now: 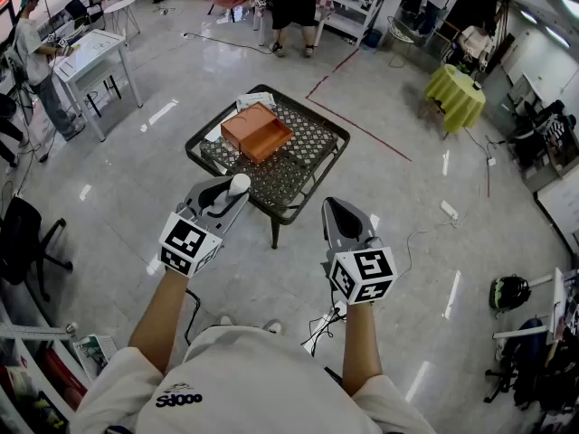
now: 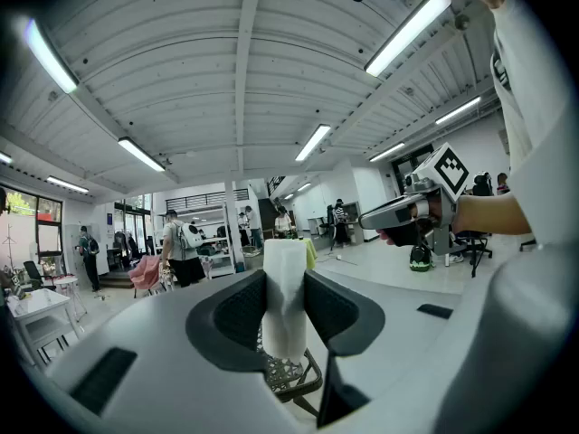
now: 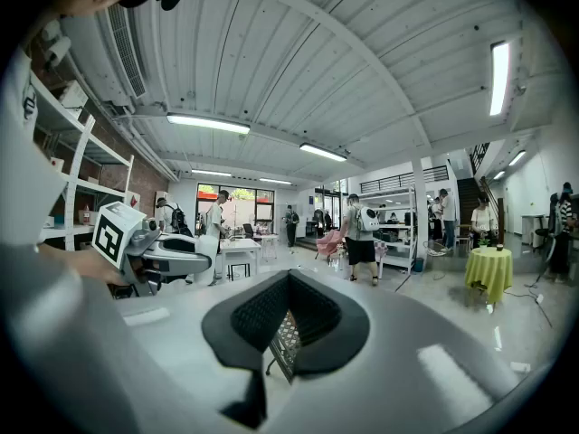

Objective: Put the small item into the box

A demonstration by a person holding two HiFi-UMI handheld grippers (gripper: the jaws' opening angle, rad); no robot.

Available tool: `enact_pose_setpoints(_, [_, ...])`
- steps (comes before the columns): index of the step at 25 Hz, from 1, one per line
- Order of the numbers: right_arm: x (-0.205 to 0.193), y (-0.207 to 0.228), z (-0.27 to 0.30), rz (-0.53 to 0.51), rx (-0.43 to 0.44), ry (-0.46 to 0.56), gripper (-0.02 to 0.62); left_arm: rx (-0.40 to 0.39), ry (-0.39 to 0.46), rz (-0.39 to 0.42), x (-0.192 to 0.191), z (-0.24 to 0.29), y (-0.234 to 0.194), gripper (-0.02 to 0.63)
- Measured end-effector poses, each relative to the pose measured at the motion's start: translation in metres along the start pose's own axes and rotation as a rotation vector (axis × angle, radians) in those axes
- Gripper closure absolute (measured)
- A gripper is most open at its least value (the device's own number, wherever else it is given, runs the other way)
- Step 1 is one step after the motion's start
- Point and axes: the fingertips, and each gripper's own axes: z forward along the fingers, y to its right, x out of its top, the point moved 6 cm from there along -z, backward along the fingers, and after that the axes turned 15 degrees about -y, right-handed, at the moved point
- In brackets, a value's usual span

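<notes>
A small white cylinder point(image 1: 240, 183) stands upright between the jaws of my left gripper point(image 1: 235, 191), which is shut on it. The left gripper view shows the cylinder point(image 2: 284, 297) filling the gap of the left gripper point(image 2: 285, 286). An orange-brown box point(image 1: 257, 132) lies on the low black mesh table point(image 1: 327, 130), ahead of both grippers. My left gripper hangs over the table's near left edge. My right gripper point(image 1: 336, 206) is shut on nothing, just short of the table's near right edge. In its own view the right gripper point(image 3: 289, 287) has part of the table point(image 3: 282, 342) showing below its jaws.
White paper point(image 1: 256, 102) lies on the table behind the box. A white desk point(image 1: 90, 52) stands far left and a yellow-green covered table point(image 1: 455, 96) far right. A black chair point(image 1: 23, 238) is at the left. Cables point(image 1: 321, 328) lie near my feet. People stand at the back.
</notes>
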Motion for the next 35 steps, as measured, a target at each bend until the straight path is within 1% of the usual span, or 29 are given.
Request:
enact_pose_setpoints(6, [0.001, 0.019, -0.006, -0.003, 0.015, 0.021, 0.586, 0.011, -0.006, 0.004, 0.011, 0.014, 0.011, 0.477])
enact_pose_setpoints(10, [-0.006, 0.038, -0.014, 0.019, 0.032, 0.029, 0.586, 0.036, -0.018, 0.000, 0.017, 0.022, 0.027, 0.477])
enact_pose_setpoints(13, [-0.008, 0.045, -0.019, 0.014, 0.097, 0.047, 0.586, 0.052, -0.024, -0.004, 0.019, 0.024, 0.036, 0.477])
enact_pose_setpoints(16, [-0.008, 0.049, -0.021, 0.004, 0.152, 0.055, 0.586, 0.067, -0.041, -0.027, 0.018, 0.027, 0.040, 0.477])
enact_pose_setpoints(19, [-0.008, 0.058, -0.021, 0.017, 0.173, 0.058, 0.586, 0.071, -0.055, -0.025, 0.021, 0.033, 0.044, 0.477])
enact_pose_setpoints(21, [-0.010, 0.064, -0.018, 0.024, 0.171, 0.050, 0.586, 0.074, -0.059, -0.022, 0.022, 0.038, 0.043, 0.477])
enact_pose_setpoints(25, [-0.016, 0.074, -0.002, 0.026, 0.168, 0.021, 0.586, 0.073, -0.057, -0.021, 0.023, 0.056, 0.035, 0.477])
enact_pose_setpoints(28, [-0.018, 0.083, 0.018, 0.028, 0.160, 0.010, 0.586, 0.063, -0.062, -0.023, 0.017, 0.077, 0.022, 0.477])
enact_pose_setpoints(32, [-0.009, 0.098, 0.052, 0.026, 0.134, 0.008, 0.586, 0.060, -0.055, -0.020, 0.018, 0.105, -0.012, 0.477])
enact_pose_setpoints(35, [0.004, 0.112, 0.080, 0.027, 0.110, 0.006, 0.586, 0.049, -0.030, -0.019, 0.025, 0.127, -0.041, 0.477])
